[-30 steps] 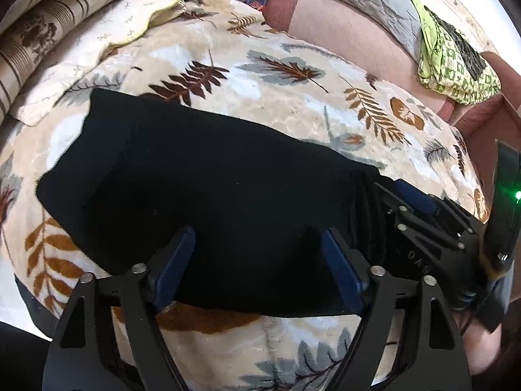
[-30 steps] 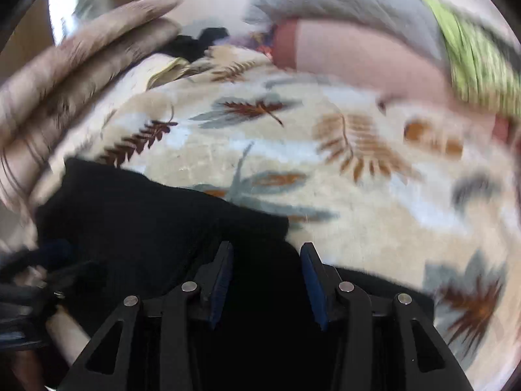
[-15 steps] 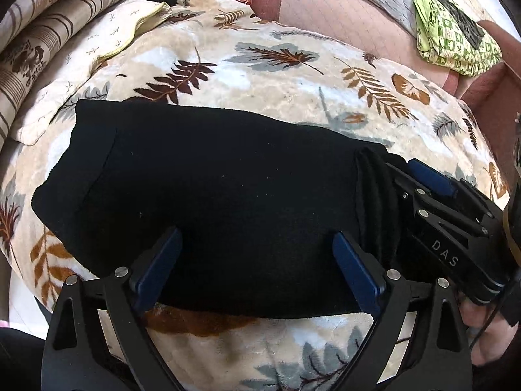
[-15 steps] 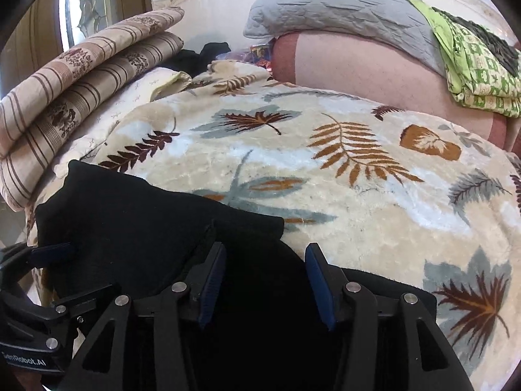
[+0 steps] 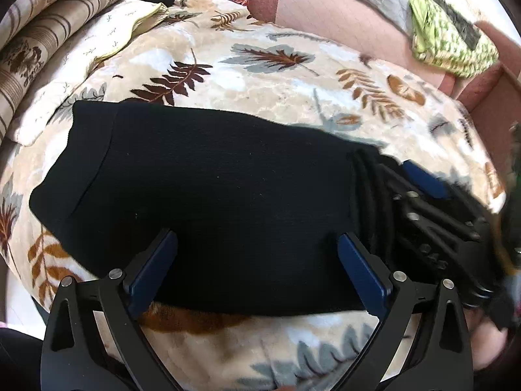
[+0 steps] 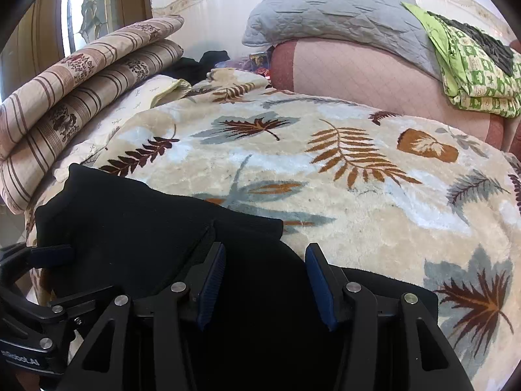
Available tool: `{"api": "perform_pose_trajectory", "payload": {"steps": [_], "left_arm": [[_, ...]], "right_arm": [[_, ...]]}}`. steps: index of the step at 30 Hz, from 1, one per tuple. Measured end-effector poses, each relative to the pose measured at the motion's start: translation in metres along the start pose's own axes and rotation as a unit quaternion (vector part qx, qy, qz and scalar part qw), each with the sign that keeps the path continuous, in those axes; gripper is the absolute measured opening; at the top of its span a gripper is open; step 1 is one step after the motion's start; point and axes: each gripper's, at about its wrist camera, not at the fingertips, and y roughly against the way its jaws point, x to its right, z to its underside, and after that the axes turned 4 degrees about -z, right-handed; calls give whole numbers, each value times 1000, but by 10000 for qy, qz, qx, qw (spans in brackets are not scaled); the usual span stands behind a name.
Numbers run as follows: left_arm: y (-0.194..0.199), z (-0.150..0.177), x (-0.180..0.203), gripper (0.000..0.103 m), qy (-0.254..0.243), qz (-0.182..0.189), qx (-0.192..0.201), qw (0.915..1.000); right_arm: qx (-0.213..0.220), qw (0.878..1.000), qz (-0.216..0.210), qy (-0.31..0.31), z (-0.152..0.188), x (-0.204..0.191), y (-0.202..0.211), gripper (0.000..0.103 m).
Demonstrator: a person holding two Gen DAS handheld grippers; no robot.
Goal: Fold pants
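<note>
Pants [image 5: 211, 202], black and folded into a long flat shape, lie across the leaf blanket [image 5: 293, 75] on the bed. The left gripper [image 5: 257, 270] hangs over the near edge of the pants. Its blue jaws are spread wide and hold nothing. The right gripper [image 6: 265, 280] is low over the thick, bunched end of the pants, and in the left view it shows at the right [image 5: 433, 215]. Its jaws are apart too, with black cloth lying between them, but they do not squeeze it. Striped folded blankets [image 6: 81, 97] are stacked at the far left, and a cream pillow [image 5: 97, 52] lies beside them. A pink cushion [image 6: 358, 78] sits at the back with a grey quilt [image 6: 329, 13] on top. A green patterned cloth [image 6: 472, 65] hangs over its right side.
</note>
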Motion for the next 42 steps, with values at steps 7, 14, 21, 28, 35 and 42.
{"api": "perform_pose_trajectory", "payload": {"steps": [7,14,21,28,35,42], "left_arm": [[67,22,-62,99,1429,907,1078,9797],[42,44,-150,99,3503,1678,836,9177],[-4,33,-178,98,4802,2803,555,8293],[0,28,-190,66,4952,3018,773,8110],[2,17,-181,64,4721,3191,856,8173],[0,11,-171,64,4494,2985,822,8379]], "right_arm": [[29,10000,35,19,1,0,0,50],[32,10000,39,22,1,0,0,50],[43,10000,34,18,2,-1,1,50],[46,10000,25,6,2,0,1,50],[51,10000,9,-10,2,0,2,50],[55,10000,5,-15,1,1,2,50]]}}
